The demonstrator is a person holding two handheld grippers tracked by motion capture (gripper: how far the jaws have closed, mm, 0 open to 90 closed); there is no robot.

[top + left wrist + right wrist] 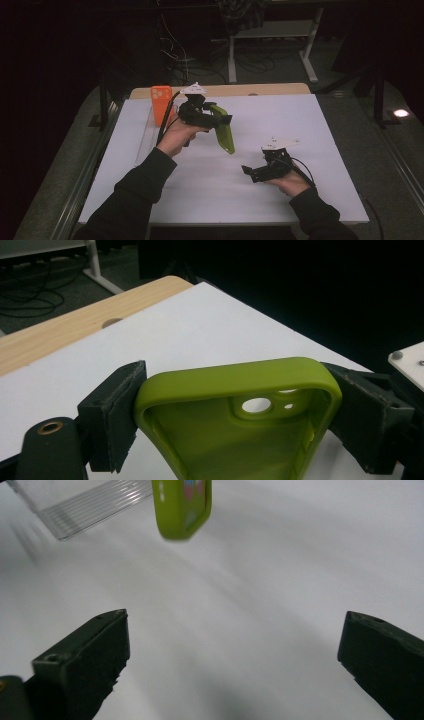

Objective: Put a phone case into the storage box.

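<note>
Dark long sleeves [135, 195] are being worn; black grippers, the left gripper [224, 120] and right gripper [248, 172], are being topped by grey three-cornered plates [280, 143], with black cables [167, 115] trailing.

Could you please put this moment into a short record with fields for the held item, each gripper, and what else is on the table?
held item: green phone case, lifted above the white table
left gripper: jaws clamped on the case's two sides
right gripper: jaws wide apart, nothing between them, low over the table
other items: orange phone case standing in a clear tray at the table's left edge
</note>
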